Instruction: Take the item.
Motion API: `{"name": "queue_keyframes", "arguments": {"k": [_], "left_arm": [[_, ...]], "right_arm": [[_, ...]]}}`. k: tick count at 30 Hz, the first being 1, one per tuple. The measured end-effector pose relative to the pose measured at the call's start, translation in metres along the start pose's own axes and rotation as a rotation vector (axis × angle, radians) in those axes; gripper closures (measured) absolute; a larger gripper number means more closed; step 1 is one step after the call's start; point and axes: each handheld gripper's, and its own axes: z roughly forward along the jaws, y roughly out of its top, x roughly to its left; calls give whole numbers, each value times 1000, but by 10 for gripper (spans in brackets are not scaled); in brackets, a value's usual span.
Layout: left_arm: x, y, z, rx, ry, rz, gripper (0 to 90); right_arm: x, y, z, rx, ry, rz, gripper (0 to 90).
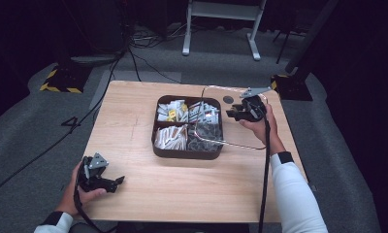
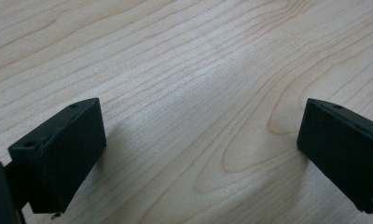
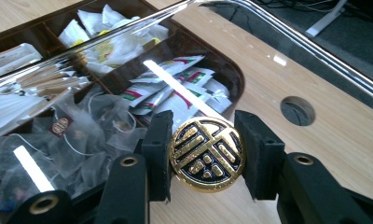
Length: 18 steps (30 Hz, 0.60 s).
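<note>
right gripper (image 3: 205, 154) clamped on gold knob (image 3: 207, 154) of clear lid (image 1: 231, 116), tilted over tea box (image 1: 187, 153); left gripper (image 2: 201, 154) wide, empty, on worktop (image 2: 184, 70)

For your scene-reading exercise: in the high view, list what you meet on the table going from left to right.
Left gripper in the person's left hand → dark compartment tray of sachets and tea bags → clear lid, tilted over the tray's right side → right gripper holding the lid by its gold knob.

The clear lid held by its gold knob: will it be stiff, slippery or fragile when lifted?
The clear lid probably stays stiff, since its rim keeps shape while tilted. It looks glossy, perhaps fragile. The right tool clamps the round gold knob, which might let it swivel.
</note>
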Motion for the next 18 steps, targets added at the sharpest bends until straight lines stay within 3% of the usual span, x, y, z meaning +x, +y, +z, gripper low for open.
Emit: {"name": "queue_keyframes", "arguments": {"k": [18], "left_arm": [[0, 0, 0, 0, 0, 0, 14]], "right_arm": [[-29, -29, -19, 5, -34, 52, 592]]}}
